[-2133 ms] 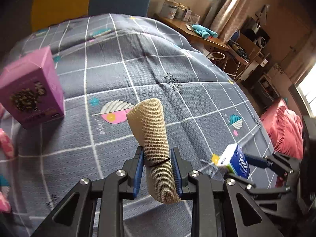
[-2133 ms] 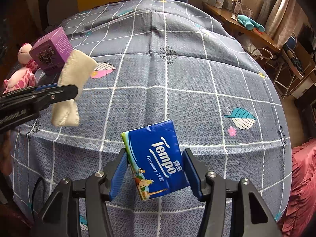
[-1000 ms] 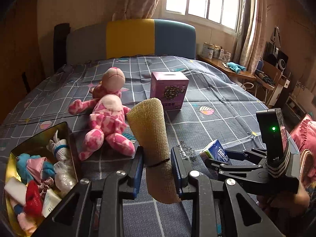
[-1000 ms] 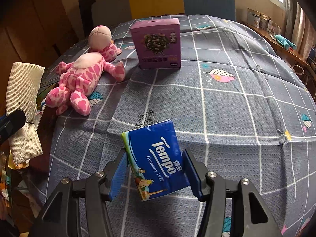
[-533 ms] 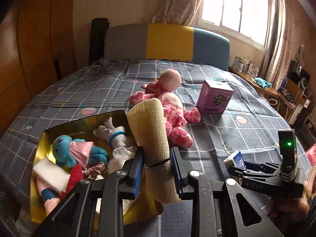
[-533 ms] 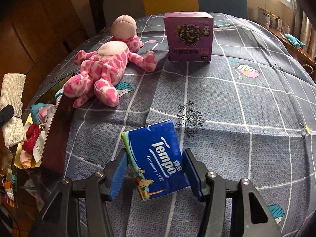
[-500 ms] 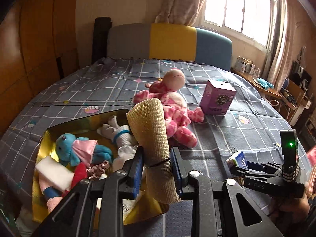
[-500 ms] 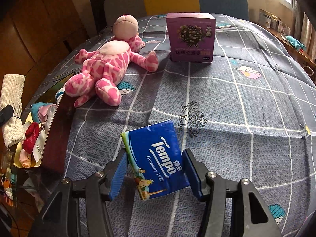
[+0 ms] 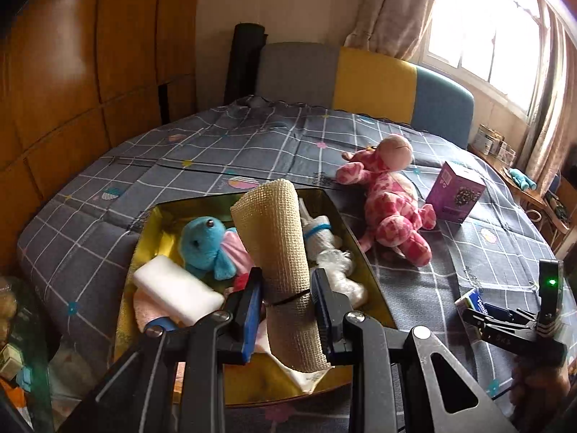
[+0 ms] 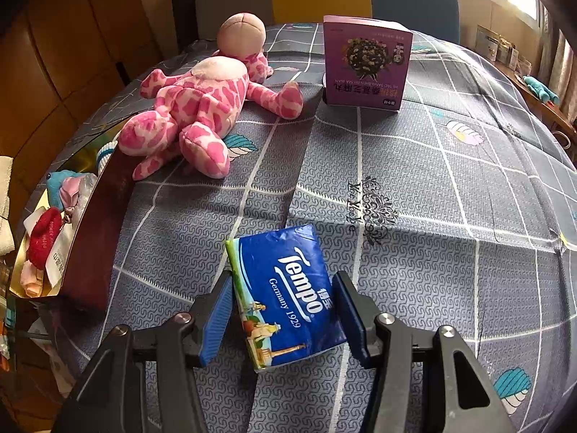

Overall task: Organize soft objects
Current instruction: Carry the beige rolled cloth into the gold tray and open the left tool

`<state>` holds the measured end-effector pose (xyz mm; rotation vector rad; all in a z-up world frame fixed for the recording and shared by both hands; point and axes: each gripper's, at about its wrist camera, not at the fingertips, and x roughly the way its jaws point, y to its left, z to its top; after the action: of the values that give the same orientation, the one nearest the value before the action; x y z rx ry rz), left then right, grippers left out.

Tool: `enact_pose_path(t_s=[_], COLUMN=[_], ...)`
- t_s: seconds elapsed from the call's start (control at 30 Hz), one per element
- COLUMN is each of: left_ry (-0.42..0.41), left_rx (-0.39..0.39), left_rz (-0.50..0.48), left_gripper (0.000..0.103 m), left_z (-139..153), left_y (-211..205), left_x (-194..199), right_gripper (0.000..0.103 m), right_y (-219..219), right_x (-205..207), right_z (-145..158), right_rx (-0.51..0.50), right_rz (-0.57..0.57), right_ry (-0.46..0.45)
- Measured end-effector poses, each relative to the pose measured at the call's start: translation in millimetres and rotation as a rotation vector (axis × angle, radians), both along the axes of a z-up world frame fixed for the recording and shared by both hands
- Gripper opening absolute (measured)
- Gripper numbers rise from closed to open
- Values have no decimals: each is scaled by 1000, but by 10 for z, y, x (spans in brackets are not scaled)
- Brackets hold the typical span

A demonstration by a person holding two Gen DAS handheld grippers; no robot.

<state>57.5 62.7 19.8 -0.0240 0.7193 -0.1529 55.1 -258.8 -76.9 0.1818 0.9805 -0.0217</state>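
Note:
My left gripper (image 9: 286, 305) is shut on a rolled beige mesh cloth (image 9: 279, 238) and holds it above the gold tin box (image 9: 360, 249). The box holds a blue plush (image 9: 202, 243), a white sponge (image 9: 176, 287), white socks (image 9: 324, 241) and other soft items. My right gripper (image 10: 283, 312) is shut on a blue Tempo tissue pack (image 10: 285, 294) above the bed; it also shows in the left wrist view (image 9: 505, 321). A pink spotted plush giraffe (image 9: 391, 198) lies on the bed to the right of the box; it also shows in the right wrist view (image 10: 196, 99).
A purple carton (image 9: 455, 197) stands on the grey checked bedspread (image 9: 252, 148) beyond the giraffe; it also shows in the right wrist view (image 10: 366, 61). A headboard (image 9: 360, 72) and wooden wardrobe (image 9: 72, 72) lie behind. A desk (image 9: 533, 195) stands at right.
My left gripper has swung left with the cloth roll, from over the open bed to above the gold box. My right gripper has followed left with the tissue pack, and moved closer to the giraffe.

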Motion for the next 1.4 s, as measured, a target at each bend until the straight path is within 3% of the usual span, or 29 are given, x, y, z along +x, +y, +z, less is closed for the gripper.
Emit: enact_pose_path(t_s=[0.47,0.87,1.13,1.3,1.4], left_ry=[24,38,92,190,221], left_rx=[-5,-199,-262,-329,-318], left_rz=[112,174,80,82,94], left_gripper=[27,27,27,28,30], left_z=[-144,-147,-167,-327,-483], left_y=[541,1074,815,690,633], left_x=[-70,-133,59,368,590], right_gripper=[55,55,55,55,55], right_y=[13,9,5,-5,-4], right_x=[19,-24,-45,-46,-49], right_z=[-14,-11,-5,-7,-7], right_rx=[-28,-25,-13,-9,-11], right_rz=[2,-3,-1,4,4], right_ry=[-9,-29,-38,-39,-39])
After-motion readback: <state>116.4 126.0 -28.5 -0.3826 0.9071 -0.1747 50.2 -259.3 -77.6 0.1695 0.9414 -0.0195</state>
